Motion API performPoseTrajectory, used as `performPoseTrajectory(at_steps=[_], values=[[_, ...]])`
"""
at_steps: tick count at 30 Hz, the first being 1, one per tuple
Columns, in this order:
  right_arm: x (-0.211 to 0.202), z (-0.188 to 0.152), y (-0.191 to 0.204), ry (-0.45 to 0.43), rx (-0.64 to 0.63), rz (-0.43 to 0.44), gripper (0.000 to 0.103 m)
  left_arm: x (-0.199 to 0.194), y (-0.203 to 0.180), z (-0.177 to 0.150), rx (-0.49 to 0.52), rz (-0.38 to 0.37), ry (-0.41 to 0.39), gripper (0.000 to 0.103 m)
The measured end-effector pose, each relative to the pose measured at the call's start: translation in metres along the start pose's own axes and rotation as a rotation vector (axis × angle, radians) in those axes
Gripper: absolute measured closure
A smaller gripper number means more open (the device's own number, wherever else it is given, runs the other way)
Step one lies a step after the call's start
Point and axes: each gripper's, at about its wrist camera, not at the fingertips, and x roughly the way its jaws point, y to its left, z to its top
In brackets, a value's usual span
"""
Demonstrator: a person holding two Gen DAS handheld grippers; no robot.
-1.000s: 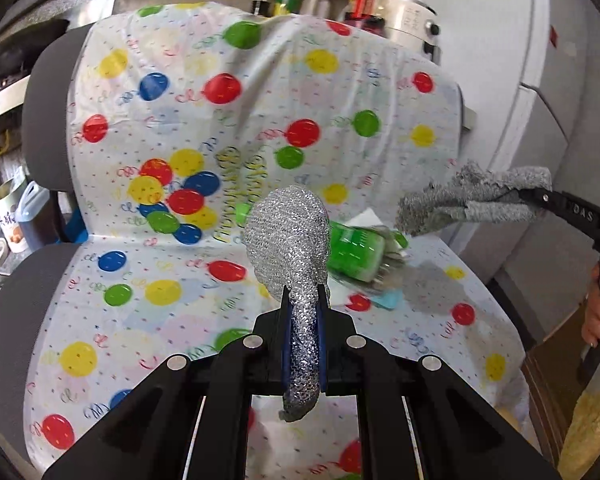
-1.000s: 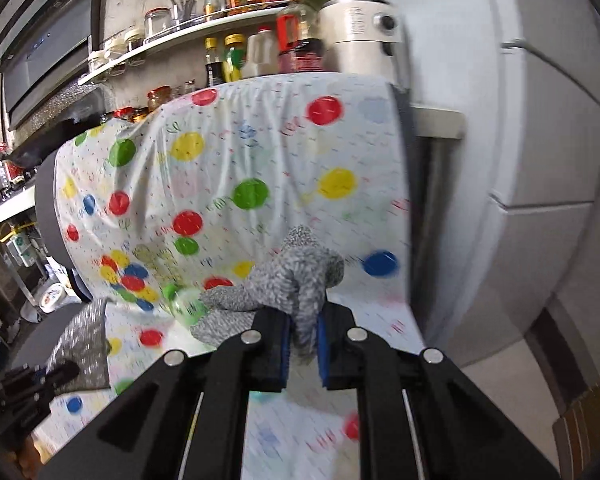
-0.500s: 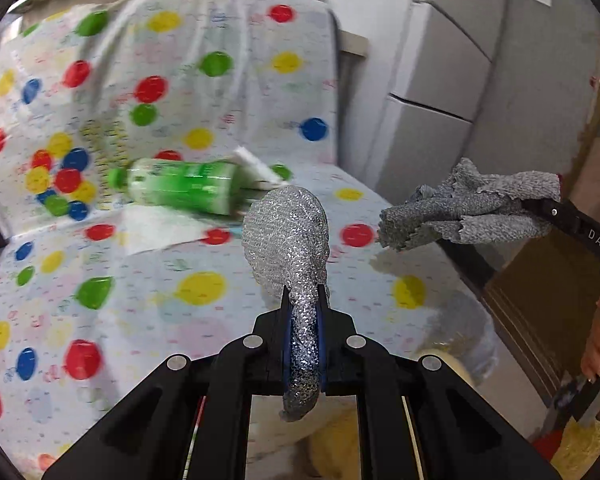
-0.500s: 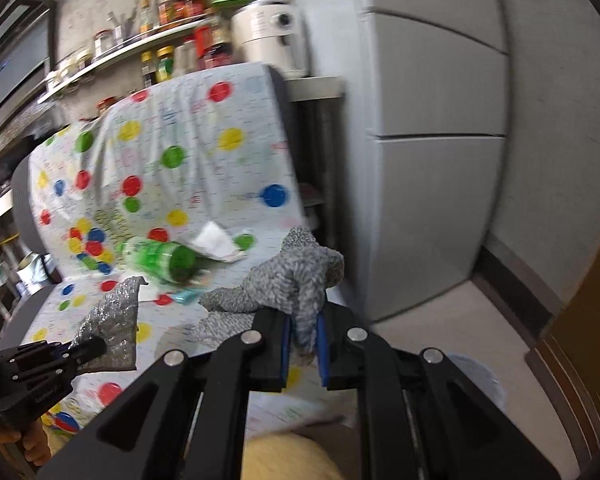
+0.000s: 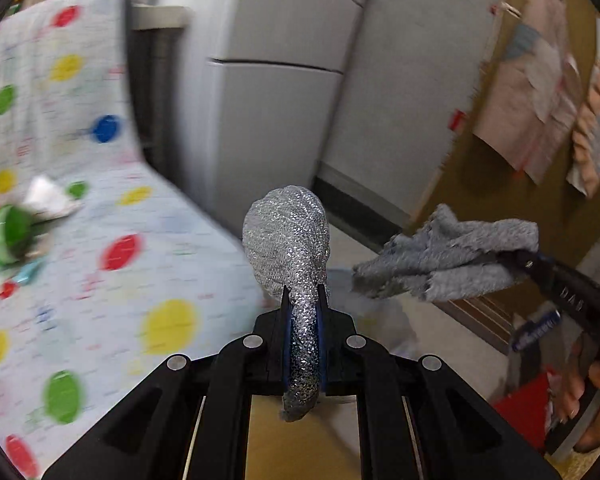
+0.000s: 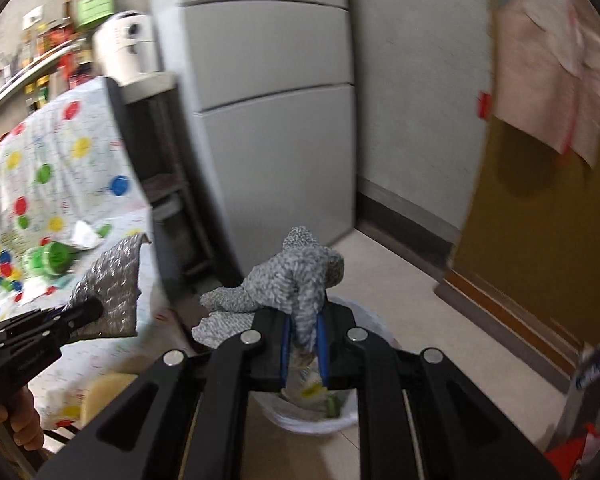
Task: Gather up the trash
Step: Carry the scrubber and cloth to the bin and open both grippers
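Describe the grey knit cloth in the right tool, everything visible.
The grey knit cloth is a fuzzy, speckled grey-and-white fabric, bunched and crumpled. The right tool pinches its lower fold between blue pads; the rest bulges above and flops left. It hangs in the air over a white-lined trash bin on the floor.

Two grippers, left gripper (image 5: 303, 300) and right gripper (image 6: 305, 326), each pinch one cloth: one glittery silver cloth (image 5: 288, 240), one grey knitted cloth (image 6: 296, 276). One green bottle (image 6: 48, 262) lies left of them; one lined bin (image 6: 320, 420) sits beneath the right one.
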Motion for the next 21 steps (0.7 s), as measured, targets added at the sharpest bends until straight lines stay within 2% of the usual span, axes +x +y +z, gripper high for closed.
performPoseTrajectory(at_steps=[5,9,12,13,14,15,17,19,21], values=[[0.021,-0.014,-0.028,0.057,0.048,-0.044,0.092,0.045,-0.027,0.002,0.039,-0.054,0.054,0.093],[0.049,-0.019,-0.034,0.111,0.063,-0.062,0.091,0.076,-0.039,0.006,0.041,-0.085,0.097,0.092],[0.074,-0.019,-0.034,0.141,0.064,-0.075,0.090,0.093,-0.040,0.009,0.038,-0.085,0.120,0.088],[0.082,-0.019,-0.035,0.148,0.065,-0.073,0.090,0.098,-0.040,0.010,0.033,-0.082,0.131,0.083],[0.090,-0.019,-0.036,0.158,0.071,-0.066,0.090,0.100,-0.039,0.010,0.027,-0.080,0.135,0.072],[0.097,-0.018,-0.037,0.167,0.074,-0.064,0.088,0.104,-0.037,0.011,0.019,-0.081,0.136,0.059],[0.113,-0.018,-0.038,0.198,0.084,-0.049,0.077,0.106,-0.035,0.012,0.009,-0.079,0.132,0.049],[0.122,-0.019,-0.038,0.219,0.097,-0.043,0.052,0.108,-0.030,0.013,-0.004,-0.074,0.131,0.045],[0.122,-0.020,-0.038,0.223,0.096,-0.041,0.048,0.105,-0.025,0.014,-0.013,-0.065,0.126,0.044]])
